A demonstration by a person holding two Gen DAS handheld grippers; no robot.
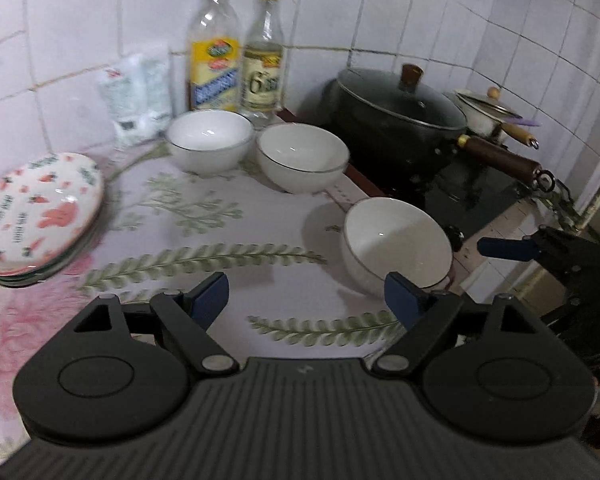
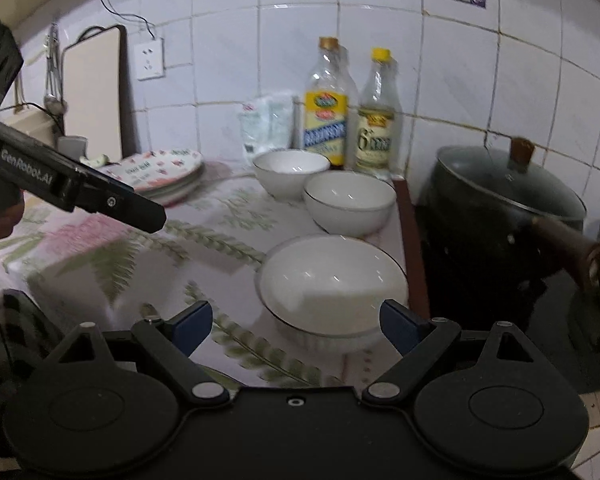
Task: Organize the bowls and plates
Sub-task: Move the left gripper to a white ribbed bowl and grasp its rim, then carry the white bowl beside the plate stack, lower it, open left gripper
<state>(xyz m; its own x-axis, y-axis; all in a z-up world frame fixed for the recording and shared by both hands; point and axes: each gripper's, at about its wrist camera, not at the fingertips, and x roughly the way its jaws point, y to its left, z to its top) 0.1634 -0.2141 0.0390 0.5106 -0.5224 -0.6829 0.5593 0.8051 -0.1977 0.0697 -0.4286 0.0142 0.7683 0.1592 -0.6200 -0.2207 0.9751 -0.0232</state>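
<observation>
White bowls, three in all, stand on the fern-printed cloth (image 1: 204, 216) covering the counter: a far bowl (image 1: 209, 138) just before two bottles (image 1: 214, 48), a middle bowl (image 1: 302, 156) beside it, and a near bowl (image 2: 332, 280) at the cloth's edge next to the stove (image 1: 472, 196). Patterned plates (image 1: 40, 216) sit stacked at the left end of the counter, well apart from the bowls. Left tongs (image 1: 306, 294) are spread wide above bare cloth, nothing between the blue pads (image 1: 210, 294). Right tongs (image 2: 296, 326) are likewise spread; the near bowl lies just ahead between them, with no contact visible. A dark lidded pot (image 1: 396, 118) occupies the stove.
</observation>
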